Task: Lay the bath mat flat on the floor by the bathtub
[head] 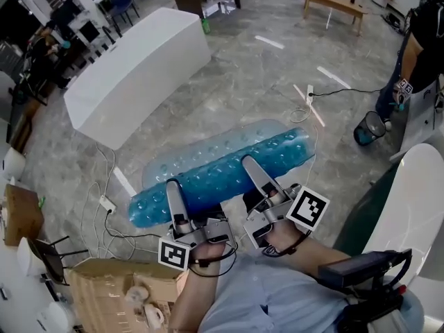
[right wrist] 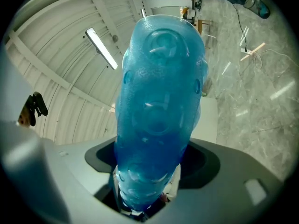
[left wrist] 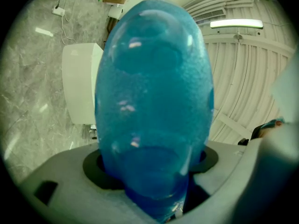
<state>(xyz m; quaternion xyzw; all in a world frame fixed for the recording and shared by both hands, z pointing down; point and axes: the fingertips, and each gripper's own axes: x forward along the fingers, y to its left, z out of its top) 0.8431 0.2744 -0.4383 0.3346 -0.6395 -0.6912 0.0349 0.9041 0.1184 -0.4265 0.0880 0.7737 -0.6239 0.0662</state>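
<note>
The bath mat (head: 229, 161) is translucent blue with round bumps. It stretches out away from me above the grey floor, with its near long edge at my two grippers. My left gripper (head: 171, 187) has one finger lying on top of the mat near its left end, and the mat (left wrist: 154, 101) runs down between the jaws and fills that view. My right gripper (head: 250, 164) grips the same edge further right, and the mat (right wrist: 159, 111) passes between its jaws too. Both are shut on the mat, which hides the fingertips in both gripper views.
A long white block (head: 139, 71) stands on the floor beyond the mat. A white rounded tub rim (head: 409, 207) is at my right. A power strip with cables (head: 107, 203) and a cardboard box (head: 111, 290) lie at the left. At far right a person (head: 416, 54) stands beside a bin (head: 370, 127).
</note>
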